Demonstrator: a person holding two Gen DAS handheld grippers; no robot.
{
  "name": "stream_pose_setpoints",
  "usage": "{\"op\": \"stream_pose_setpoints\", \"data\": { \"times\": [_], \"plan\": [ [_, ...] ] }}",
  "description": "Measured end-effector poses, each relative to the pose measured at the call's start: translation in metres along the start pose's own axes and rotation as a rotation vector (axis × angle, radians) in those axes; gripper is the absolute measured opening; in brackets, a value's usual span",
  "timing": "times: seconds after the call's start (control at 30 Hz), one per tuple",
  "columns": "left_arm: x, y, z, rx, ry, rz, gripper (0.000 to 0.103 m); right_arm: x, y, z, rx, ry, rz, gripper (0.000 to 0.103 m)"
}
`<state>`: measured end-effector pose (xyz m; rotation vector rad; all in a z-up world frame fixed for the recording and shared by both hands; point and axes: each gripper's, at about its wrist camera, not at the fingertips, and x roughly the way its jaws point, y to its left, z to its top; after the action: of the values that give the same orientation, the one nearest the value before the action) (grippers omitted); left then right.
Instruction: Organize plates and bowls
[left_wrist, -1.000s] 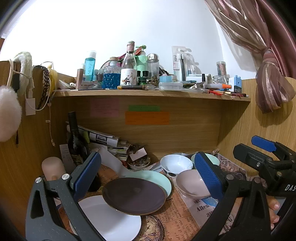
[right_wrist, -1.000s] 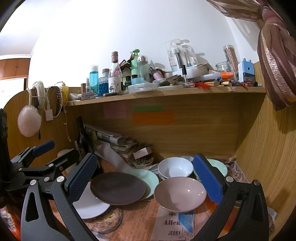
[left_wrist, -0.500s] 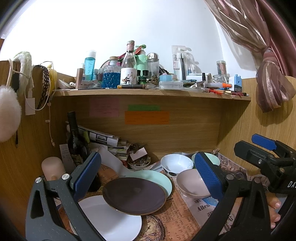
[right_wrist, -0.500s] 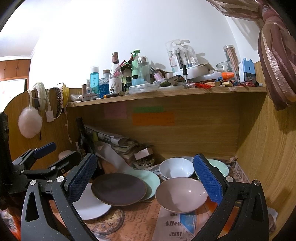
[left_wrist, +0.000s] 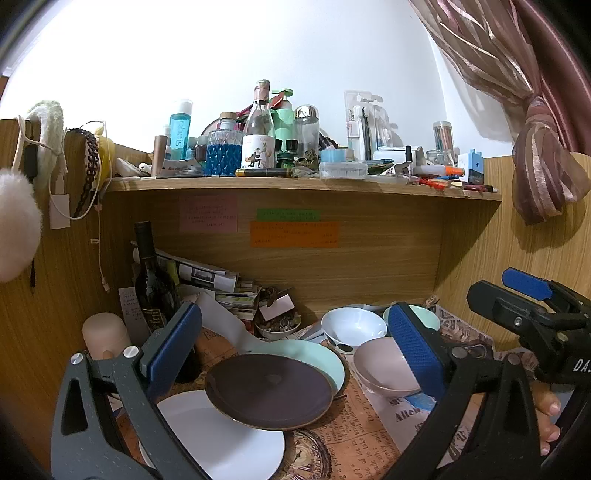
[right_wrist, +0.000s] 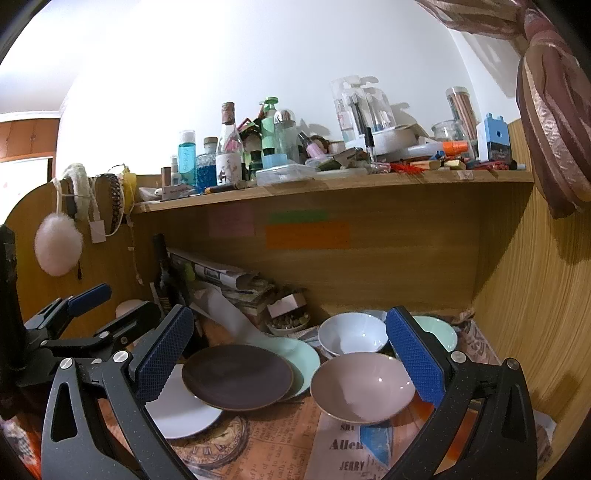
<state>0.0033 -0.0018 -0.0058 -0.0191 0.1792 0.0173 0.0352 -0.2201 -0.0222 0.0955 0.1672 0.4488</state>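
Under the cluttered wooden shelf (left_wrist: 295, 184), on a newspaper-covered desk (right_wrist: 280, 443), sits the crockery. Biggest is the white plate (left_wrist: 218, 439), with the dark brown plate (left_wrist: 269, 387) overlapping it and the mint plate (left_wrist: 317, 358) behind. To their right come the pink bowl (right_wrist: 362, 386), the white bowl (right_wrist: 351, 334) and a mint bowl (right_wrist: 439, 332) at the back. Both claws hang released and empty: left gripper (left_wrist: 295, 354), right gripper (right_wrist: 288, 358), jaws spread wide above the dishes.
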Motion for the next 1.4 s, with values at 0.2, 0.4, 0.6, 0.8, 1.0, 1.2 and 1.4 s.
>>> {"op": "stream_pose_setpoints", "data": {
  "times": [0.2,0.4,0.6,0.8,1.0,1.2,1.4],
  "plan": [
    [0.008,0.007,-0.004,-0.014,0.024,0.0,0.103,0.011,-0.002,-0.004,0.019,0.027,0.009,0.103],
    [0.027,0.019,-0.018,-0.041,0.089,-0.002,0.103,0.028,-0.001,-0.017,0.003,0.057,0.013,0.103],
    [0.061,0.048,-0.045,-0.054,0.226,0.031,0.103,0.06,0.003,-0.041,-0.008,0.165,0.048,0.103],
    [0.096,0.081,-0.075,-0.028,0.364,0.099,0.103,0.1,0.009,-0.067,0.006,0.309,0.074,0.097],
    [0.128,0.11,-0.092,-0.025,0.474,0.117,0.089,0.142,0.011,-0.094,0.056,0.466,0.101,0.08],
    [0.162,0.134,-0.097,-0.048,0.575,0.081,0.075,0.168,0.008,-0.11,0.12,0.573,0.111,0.063],
    [0.19,0.145,-0.098,-0.047,0.654,0.044,0.058,0.184,0.009,-0.119,0.129,0.635,0.083,0.048]
  ]
}}
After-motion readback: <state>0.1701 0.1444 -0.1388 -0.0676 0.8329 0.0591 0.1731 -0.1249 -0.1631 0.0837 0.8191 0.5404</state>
